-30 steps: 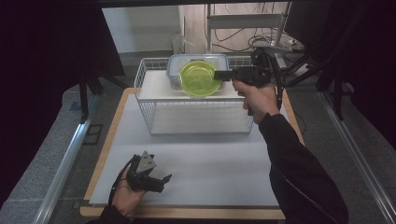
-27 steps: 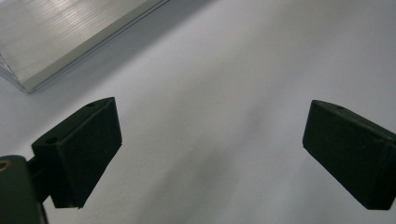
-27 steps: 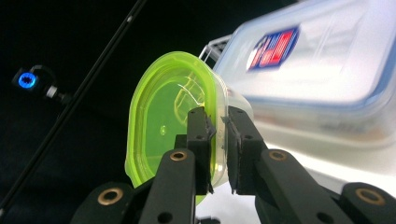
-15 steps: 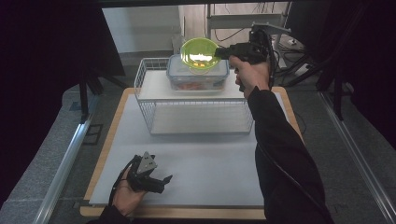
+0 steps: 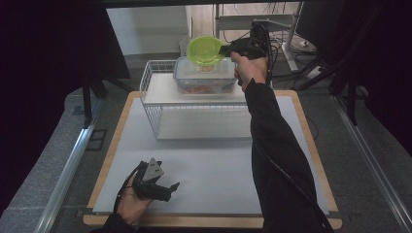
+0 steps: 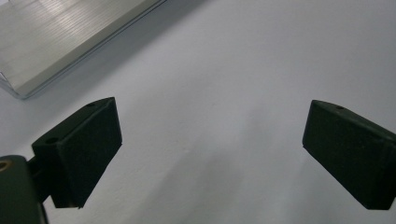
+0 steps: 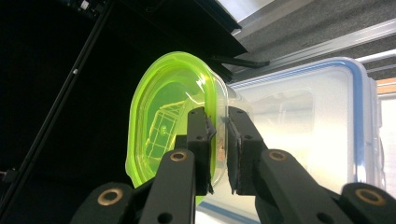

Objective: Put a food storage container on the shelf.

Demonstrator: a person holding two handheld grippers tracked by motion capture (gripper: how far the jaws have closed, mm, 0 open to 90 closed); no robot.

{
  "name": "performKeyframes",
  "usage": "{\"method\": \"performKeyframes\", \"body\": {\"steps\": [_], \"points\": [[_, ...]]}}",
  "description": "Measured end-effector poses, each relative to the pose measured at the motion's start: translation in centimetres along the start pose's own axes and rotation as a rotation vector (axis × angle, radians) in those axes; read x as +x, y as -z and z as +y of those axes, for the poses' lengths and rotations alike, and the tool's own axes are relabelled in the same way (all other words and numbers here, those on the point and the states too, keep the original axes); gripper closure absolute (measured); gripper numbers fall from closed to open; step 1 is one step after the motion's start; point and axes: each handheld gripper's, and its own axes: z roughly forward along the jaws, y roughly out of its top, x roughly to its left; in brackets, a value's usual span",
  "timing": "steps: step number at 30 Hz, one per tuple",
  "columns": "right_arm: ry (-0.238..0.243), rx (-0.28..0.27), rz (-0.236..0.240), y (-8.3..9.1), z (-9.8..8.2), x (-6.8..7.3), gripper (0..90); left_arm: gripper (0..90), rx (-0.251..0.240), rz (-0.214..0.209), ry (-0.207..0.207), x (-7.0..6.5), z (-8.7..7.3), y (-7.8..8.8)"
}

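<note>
The right gripper (image 7: 217, 154) is clamped on the rim of the green bowl (image 5: 205, 50), held above the clear container (image 5: 206, 77) at 12 o'clock. The bowl appears light, thin, slippery plastic: grip its rim. The left gripper (image 6: 210, 144) is open, empty.

No text, label, brand, number or sign can be read in any view. The surfaces near each claw carry no legible marking
</note>
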Motion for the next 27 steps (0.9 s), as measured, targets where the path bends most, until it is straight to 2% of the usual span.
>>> {"method": "performKeyframes", "body": {"steps": [7, 10, 16, 22, 24, 25, 27], "points": [[-0.018, -0.008, -0.003, -0.41, 0.09, -0.17, 79.2, 4.5, 0.002, 0.002, -0.004, -0.02, -0.02, -0.02], [-0.023, -0.014, 0.002, -0.46, 0.06, -0.21, 73.6, 4.5, 0.002, 0.002, -0.003, -0.07, -0.03, -0.04], [-0.021, -0.02, 0.002, -0.55, 0.17, -0.17, 69.2, 4.6, 0.004, 0.001, -0.007, -0.15, -0.03, -0.1], [0.018, -0.026, -0.007, -0.32, 0.27, -0.08, 59.0, 4.6, 0.004, 0.002, -0.009, -0.19, -0.01, -0.1], [0.043, -0.033, -0.017, -0.17, 0.21, 0.07, 54.0, 4.6, 0.005, 0.003, -0.009, -0.2, -0.01, -0.1], [0.075, -0.037, -0.024, -0.07, 0.11, 0.07, 50.1, 4.6, 0.005, 0.003, -0.009, -0.2, -0.01, -0.1], [0.107, -0.037, -0.021, 0.21, -0.06, 0.0, 45.3, 4.6, 0.007, 0.004, -0.012, -0.22, 0.0, -0.09]]}}
